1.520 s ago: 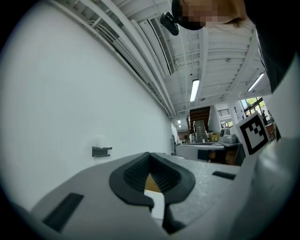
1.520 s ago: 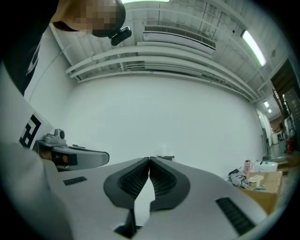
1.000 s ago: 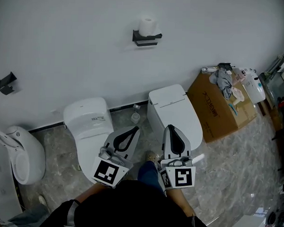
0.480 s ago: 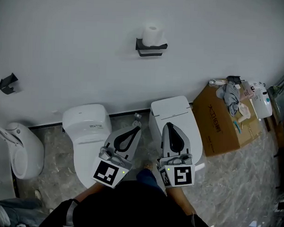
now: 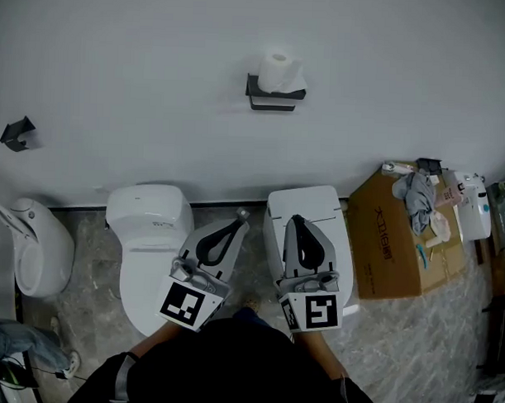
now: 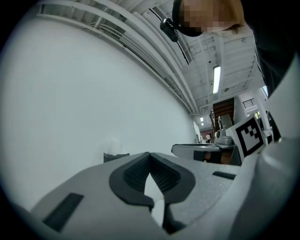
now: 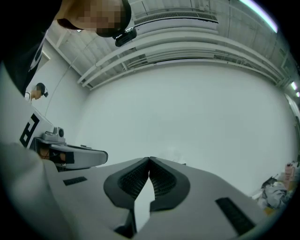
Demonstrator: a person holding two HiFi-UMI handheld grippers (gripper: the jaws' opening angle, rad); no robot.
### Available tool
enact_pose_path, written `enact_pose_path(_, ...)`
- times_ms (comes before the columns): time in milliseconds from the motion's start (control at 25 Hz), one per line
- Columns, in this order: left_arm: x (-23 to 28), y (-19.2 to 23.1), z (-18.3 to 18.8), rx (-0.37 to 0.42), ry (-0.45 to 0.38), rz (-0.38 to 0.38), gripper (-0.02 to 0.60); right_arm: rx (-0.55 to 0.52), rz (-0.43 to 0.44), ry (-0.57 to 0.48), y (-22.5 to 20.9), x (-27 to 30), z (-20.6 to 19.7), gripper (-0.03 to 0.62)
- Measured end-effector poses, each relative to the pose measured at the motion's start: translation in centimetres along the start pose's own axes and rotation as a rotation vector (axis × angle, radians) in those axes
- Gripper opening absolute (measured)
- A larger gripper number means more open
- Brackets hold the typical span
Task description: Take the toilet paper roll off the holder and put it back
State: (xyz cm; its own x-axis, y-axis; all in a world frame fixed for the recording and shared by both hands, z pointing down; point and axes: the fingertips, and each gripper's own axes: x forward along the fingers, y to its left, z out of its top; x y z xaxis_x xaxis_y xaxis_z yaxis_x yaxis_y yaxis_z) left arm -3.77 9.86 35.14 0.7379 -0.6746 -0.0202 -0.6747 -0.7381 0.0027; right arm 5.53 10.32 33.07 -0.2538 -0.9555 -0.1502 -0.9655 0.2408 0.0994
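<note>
A white toilet paper roll (image 5: 278, 71) stands upright on a black wall holder (image 5: 275, 98), high on the white wall in the head view. Well short of it, my left gripper (image 5: 241, 214) and right gripper (image 5: 297, 218) are held side by side, both shut with nothing between their tips. In the left gripper view the left gripper (image 6: 149, 153) points at the wall, with the black holder (image 6: 116, 157) and a faint roll just left of its tips. The right gripper (image 7: 149, 159) also faces the wall, and its jaws hide most of the holder.
Two white toilets (image 5: 148, 234) (image 5: 311, 215) stand against the wall under the grippers. A urinal (image 5: 32, 247) is at the left. A cardboard box (image 5: 400, 243) with cloths and a white appliance (image 5: 471, 204) on it sits right. Another black bracket (image 5: 17, 134) is on the wall at left.
The head view has shifted: the roll and holder sit lower and further right in the frame. Both grippers keep their shut pose and have risen slightly toward the wall.
</note>
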Motion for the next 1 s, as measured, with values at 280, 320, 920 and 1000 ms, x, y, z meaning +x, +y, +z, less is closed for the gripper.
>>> enact_pose_path(280,2.9,-0.4,-0.4,-0.005,-0.006,0.066,0.006,0.015,0.066,-0.015,-3.0,1.6,-0.8,0.023)
enact_pose_path(320,3.2,-0.4,-0.4,-0.005,-0.006,0.076,0.006,0.015,0.075,-0.015,-3.3,1.7,-0.9,0.023)
enact_pose_path(920,5.9,-0.3,-0.8,0.002,-0.009,0.153,0.006,0.041,0.128,-0.008,-6.0,3.3,-2.2,0.023)
enact_pose_path(1000,6.3,-0.1,-1.0,-0.004,-0.010,0.151,0.005,0.041,0.123,-0.001,-6.3,3.6,-2.7,0.023)
